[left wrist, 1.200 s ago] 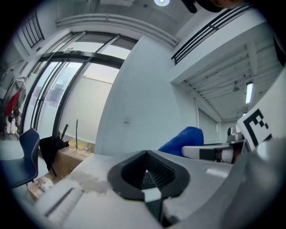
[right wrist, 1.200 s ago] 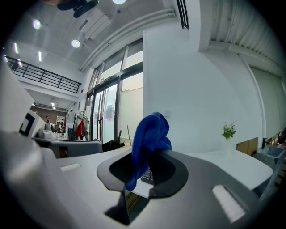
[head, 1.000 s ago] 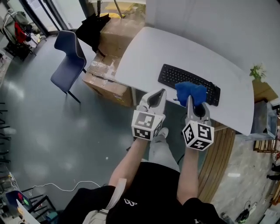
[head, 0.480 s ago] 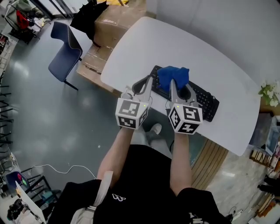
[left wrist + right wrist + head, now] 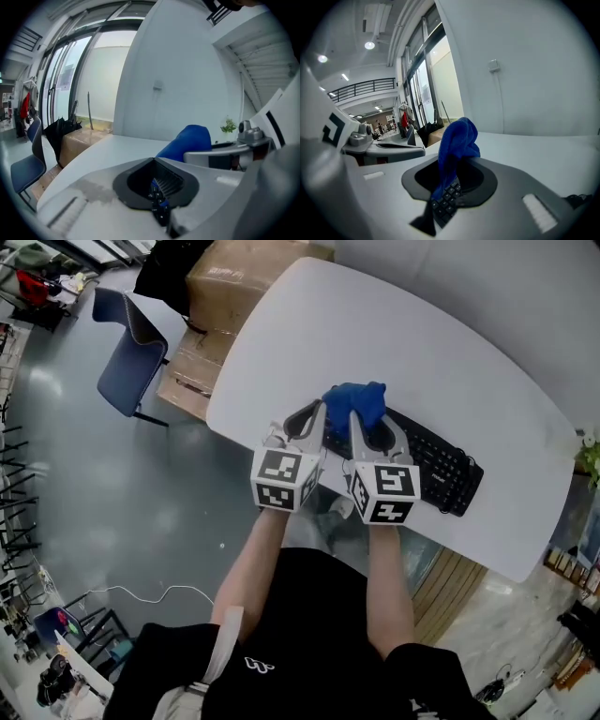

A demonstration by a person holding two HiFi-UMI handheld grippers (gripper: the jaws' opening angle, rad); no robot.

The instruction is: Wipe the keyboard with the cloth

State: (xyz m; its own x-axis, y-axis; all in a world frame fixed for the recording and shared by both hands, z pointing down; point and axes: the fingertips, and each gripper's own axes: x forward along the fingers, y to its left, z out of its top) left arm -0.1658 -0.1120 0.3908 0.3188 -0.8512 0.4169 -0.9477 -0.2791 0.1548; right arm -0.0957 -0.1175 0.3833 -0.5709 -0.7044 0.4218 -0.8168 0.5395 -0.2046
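free: table [image 5: 403,343] top beyond keyboard [image 5: 441,470] | blocked: cardboard boxes [image 5: 234,287] at table's left edge, chair [image 5: 127,357] beside them

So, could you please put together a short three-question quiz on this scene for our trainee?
1. True or false: the left claw holds the cloth.
2. What colour is the cloth? A red, B blue, C white.
3. Fill in: the keyboard lies on a white ____.
Key: 1 false, the right claw has it; 2 B; 3 table.
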